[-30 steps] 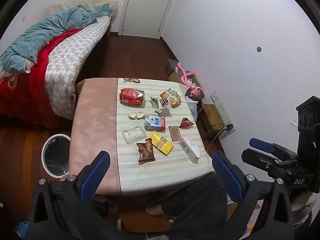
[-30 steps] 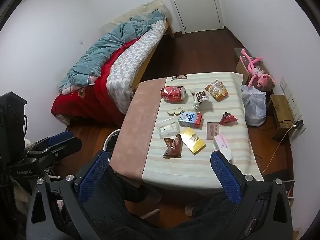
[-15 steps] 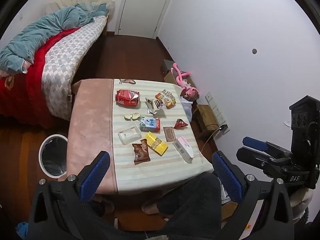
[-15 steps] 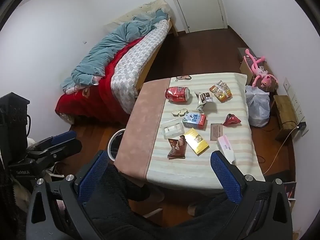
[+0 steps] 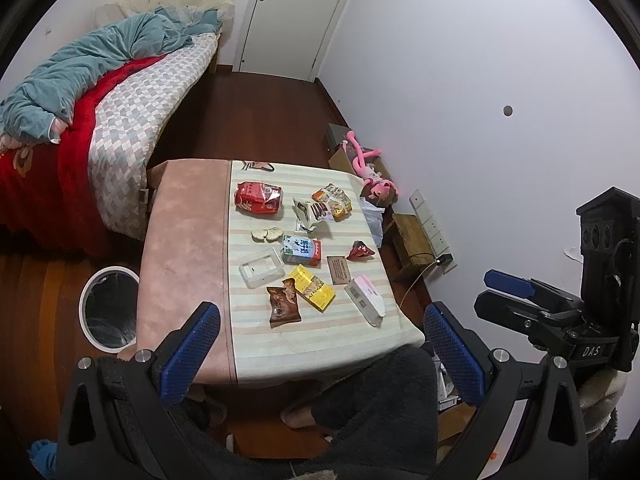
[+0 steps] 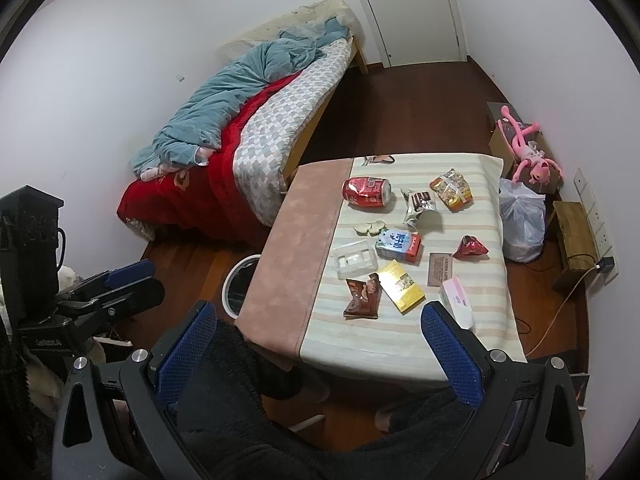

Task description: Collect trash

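Both the left gripper (image 5: 316,338) and right gripper (image 6: 318,336) hung high above the counter (image 5: 180,240), jaws wide apart and empty. Wrappers, a red can (image 5: 259,198) and cartons lay scattered on it, the bin (image 5: 108,307) standing on the floor beside it. Collection appeared not yet begun; the next move called for descending onto one item.

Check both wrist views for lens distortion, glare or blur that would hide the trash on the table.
Left wrist view: strong fisheye bending and black corners, yet the red can and brown wrapper read sharply; no glare. Right wrist view: same curvature, even indoor light, soft shadows under the silver wrapper; the table stays in focus.
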### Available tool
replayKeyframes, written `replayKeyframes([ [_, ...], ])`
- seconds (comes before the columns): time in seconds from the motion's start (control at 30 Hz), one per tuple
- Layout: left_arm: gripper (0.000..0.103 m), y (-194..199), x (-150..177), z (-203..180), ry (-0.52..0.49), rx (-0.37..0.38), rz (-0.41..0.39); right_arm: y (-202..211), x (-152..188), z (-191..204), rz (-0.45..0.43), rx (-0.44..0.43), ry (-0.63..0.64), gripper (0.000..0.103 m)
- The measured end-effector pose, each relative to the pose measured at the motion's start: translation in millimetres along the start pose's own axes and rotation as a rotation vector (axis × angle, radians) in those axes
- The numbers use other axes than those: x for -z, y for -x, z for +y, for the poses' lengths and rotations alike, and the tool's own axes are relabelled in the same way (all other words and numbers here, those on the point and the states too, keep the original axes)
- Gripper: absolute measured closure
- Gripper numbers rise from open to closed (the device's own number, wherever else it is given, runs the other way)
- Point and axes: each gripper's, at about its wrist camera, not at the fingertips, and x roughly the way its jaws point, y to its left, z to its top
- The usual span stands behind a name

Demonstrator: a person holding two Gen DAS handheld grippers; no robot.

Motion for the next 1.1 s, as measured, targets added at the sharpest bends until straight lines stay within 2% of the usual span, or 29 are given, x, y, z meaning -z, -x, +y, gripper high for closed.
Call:
replayKeyframes([
  [1.1,0.000,-0.3,7.7,4.8,0.023,-0.007,0.009,-10.2,-3.5,8.5,0.018,-0.016,0.018,0.000],
])
